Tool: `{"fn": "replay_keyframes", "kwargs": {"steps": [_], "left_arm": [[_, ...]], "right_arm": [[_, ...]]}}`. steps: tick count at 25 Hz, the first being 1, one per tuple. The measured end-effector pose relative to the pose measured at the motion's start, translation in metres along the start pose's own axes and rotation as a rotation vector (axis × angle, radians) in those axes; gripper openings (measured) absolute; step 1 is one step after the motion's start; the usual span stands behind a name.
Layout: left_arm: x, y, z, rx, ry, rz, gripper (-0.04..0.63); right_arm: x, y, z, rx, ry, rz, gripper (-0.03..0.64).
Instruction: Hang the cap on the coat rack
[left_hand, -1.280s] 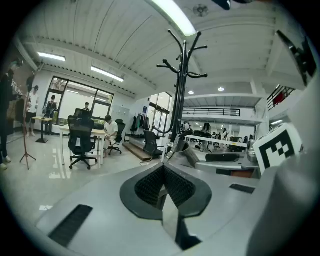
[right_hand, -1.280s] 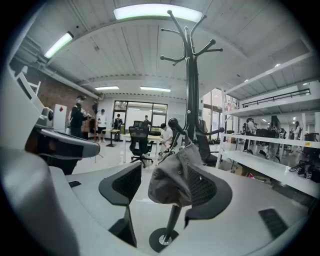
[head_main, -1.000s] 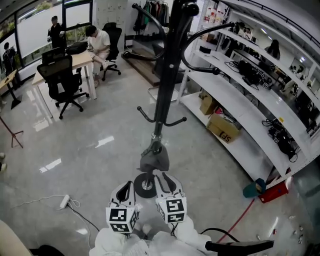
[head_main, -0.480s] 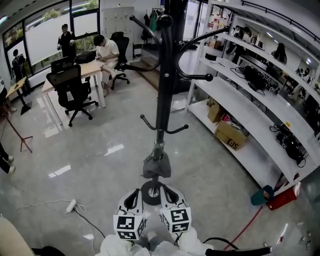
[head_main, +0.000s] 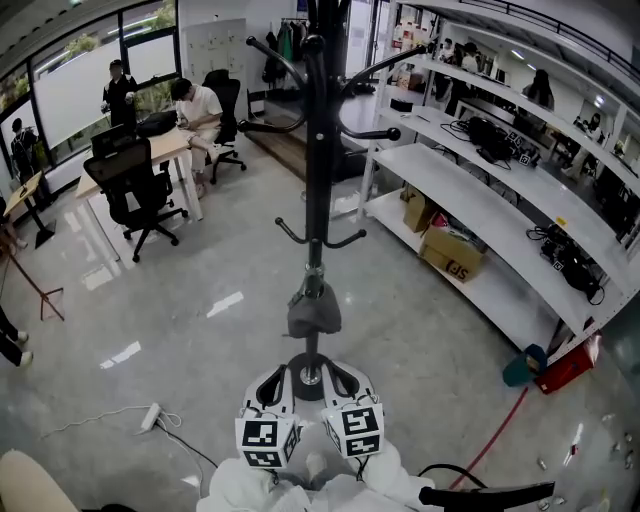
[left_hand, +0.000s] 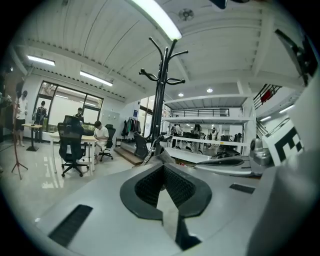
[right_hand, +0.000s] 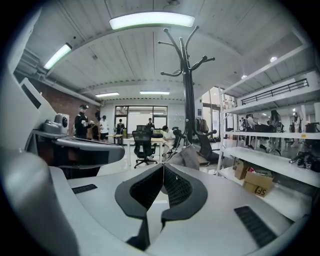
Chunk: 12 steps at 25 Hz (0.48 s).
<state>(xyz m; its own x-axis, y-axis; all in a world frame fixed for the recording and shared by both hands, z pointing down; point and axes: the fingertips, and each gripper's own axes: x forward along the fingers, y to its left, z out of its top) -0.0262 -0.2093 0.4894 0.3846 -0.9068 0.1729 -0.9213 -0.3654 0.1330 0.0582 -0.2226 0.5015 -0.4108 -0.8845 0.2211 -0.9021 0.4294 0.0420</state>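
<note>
- Glossy grey floor (head_main: 180, 330), office; coat rack (head_main: 316, 170) far centre.
- Right gripper (head_main: 332, 370): parted a second ago, now clenched on cap (head_main: 313, 312).
- Left gripper (head_main: 284, 370): clenched on cap; both near-level, cap before rack pole.

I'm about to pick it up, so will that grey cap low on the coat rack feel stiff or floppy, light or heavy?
Probably floppy: the cap droops in soft folds against the coat rack pole. Likely light, since it looks like thin cloth. Being cloth, it should neither roll nor slip easily.
</note>
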Motion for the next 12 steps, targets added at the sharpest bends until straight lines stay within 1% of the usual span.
{"fn": "replay_keyframes", "kwargs": {"steps": [4, 10, 12], "left_arm": [[-0.018, -0.001, 0.000, -0.017, -0.009, -0.020, 0.000], [-0.051, 0.002, -0.006, -0.022, 0.001, -0.058, 0.000], [-0.059, 0.004, -0.008, -0.023, 0.001, -0.062, 0.000]], "right_arm": [[-0.015, 0.010, 0.000, 0.005, 0.005, -0.025, 0.012], [-0.036, 0.023, -0.003, 0.022, 0.012, -0.095, 0.012], [-0.042, 0.026, -0.002, 0.026, 0.011, -0.103, 0.012]]}}
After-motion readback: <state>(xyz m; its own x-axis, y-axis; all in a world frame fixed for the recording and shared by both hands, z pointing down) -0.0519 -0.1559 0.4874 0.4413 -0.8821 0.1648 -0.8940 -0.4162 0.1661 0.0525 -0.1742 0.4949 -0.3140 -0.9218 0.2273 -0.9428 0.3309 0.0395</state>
